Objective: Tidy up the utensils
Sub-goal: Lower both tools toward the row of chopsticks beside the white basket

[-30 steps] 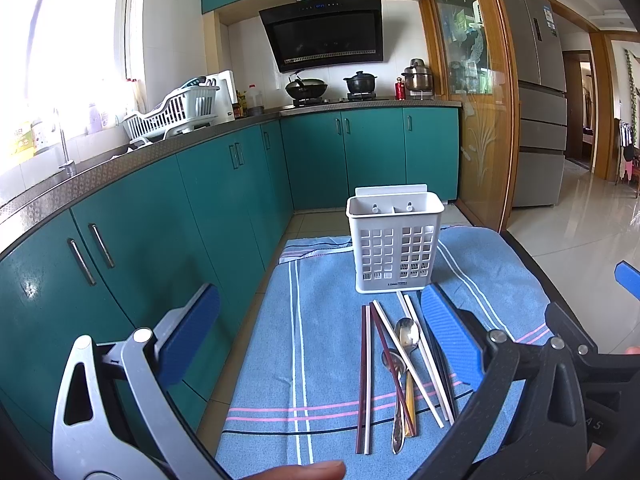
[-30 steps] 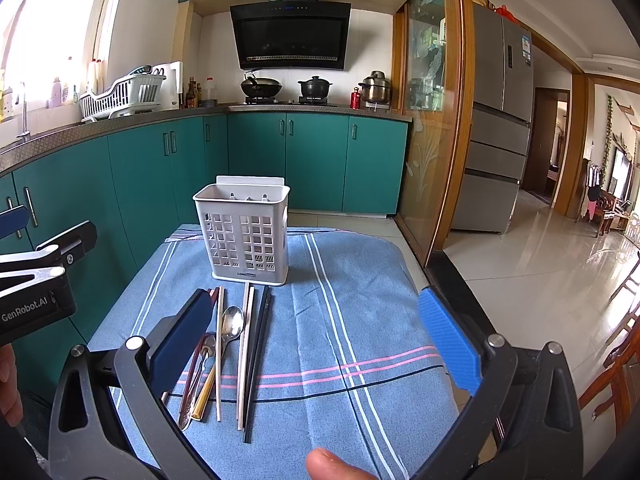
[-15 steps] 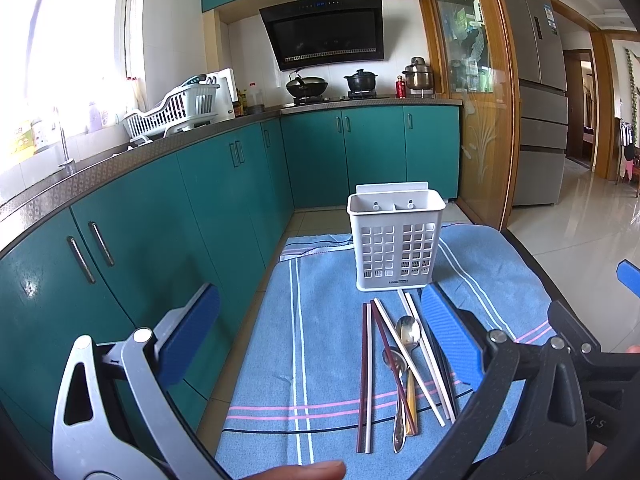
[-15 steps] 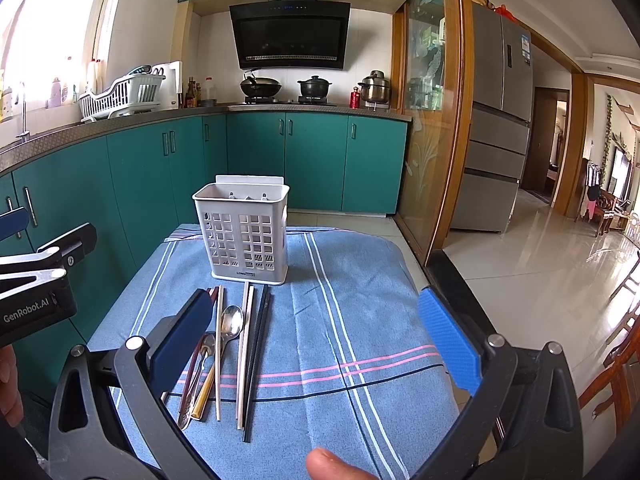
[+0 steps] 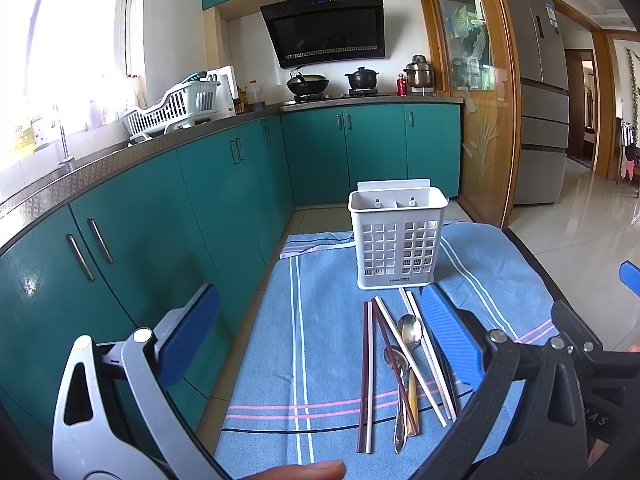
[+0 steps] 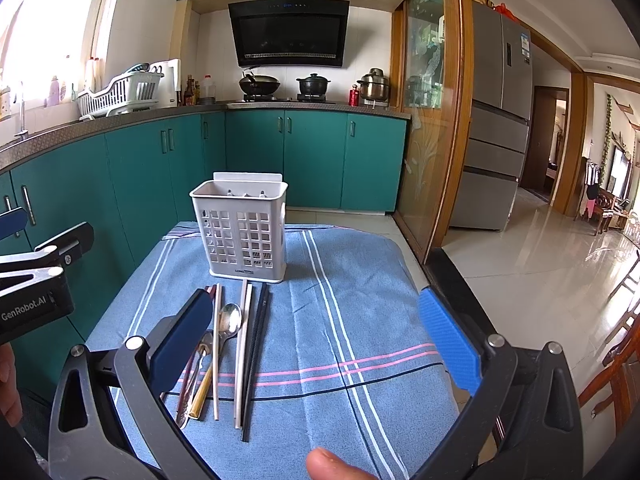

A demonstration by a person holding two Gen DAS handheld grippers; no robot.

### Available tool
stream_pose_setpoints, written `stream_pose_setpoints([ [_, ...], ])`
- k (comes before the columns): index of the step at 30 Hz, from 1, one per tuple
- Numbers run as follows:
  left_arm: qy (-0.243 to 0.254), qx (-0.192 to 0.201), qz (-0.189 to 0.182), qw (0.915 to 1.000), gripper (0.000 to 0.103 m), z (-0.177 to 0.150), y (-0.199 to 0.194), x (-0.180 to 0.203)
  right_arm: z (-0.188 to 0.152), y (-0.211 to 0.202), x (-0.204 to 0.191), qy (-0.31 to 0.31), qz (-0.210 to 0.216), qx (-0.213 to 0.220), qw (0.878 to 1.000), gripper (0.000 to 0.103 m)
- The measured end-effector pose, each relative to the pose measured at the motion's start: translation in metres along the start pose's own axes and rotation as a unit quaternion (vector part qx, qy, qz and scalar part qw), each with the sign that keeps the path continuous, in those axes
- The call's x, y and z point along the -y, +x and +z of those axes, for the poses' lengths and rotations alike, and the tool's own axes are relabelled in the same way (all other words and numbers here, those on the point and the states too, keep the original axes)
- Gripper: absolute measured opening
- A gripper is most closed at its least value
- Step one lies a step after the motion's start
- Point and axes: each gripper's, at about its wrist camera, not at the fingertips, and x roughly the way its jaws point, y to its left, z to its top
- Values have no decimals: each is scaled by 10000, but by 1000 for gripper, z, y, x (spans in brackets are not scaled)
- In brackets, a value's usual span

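Note:
A white slotted utensil holder (image 5: 396, 236) (image 6: 242, 232) stands upright on a blue striped cloth (image 5: 320, 340) (image 6: 344, 320). In front of it lie several chopsticks (image 5: 366, 372) (image 6: 250, 356) and two spoons (image 5: 409, 332) (image 6: 230, 318), side by side. My left gripper (image 5: 320, 334) is open and empty, held above the near left part of the cloth. My right gripper (image 6: 316, 334) is open and empty, above the near middle of the cloth, to the right of the utensils.
Teal kitchen cabinets (image 5: 168, 216) run along the left, close to the cloth's left edge. The cloth's right edge drops to a tiled floor (image 6: 540, 248). A wooden glass-panelled partition (image 6: 432, 120) stands at the right rear.
Both grippers have held almost still; the left view shifted very slightly. Nothing on the cloth has moved.

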Motion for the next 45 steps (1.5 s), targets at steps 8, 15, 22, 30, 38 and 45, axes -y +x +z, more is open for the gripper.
stream_pose_setpoints([
  [8, 42, -185, -99, 9998, 99, -3, 17, 5, -4, 20, 7, -280, -399, -316, 9983, 100],
  [15, 161, -322, -283, 9989, 92, -5, 39, 10, -18, 50, 22, -184, -507, -877, 9947, 74],
  [22, 256, -1136, -449, 9922, 51, 4, 86, 14, -20, 61, 31, -153, -855, -1032, 9909, 68],
  [30, 860, -706, -544, 9923, 88, 26, 121, 22, -23, 98, 27, 32, -377, -1620, 9861, 68],
  [38, 544, -1882, -477, 9795, 49, -9, 197, -11, -18, 148, 2, -118, 59, -2236, 9746, 45],
  [45, 679, -2237, -714, 9697, 47, -25, 211, -10, -15, 178, -33, 37, 949, -2776, 9560, 36],
])
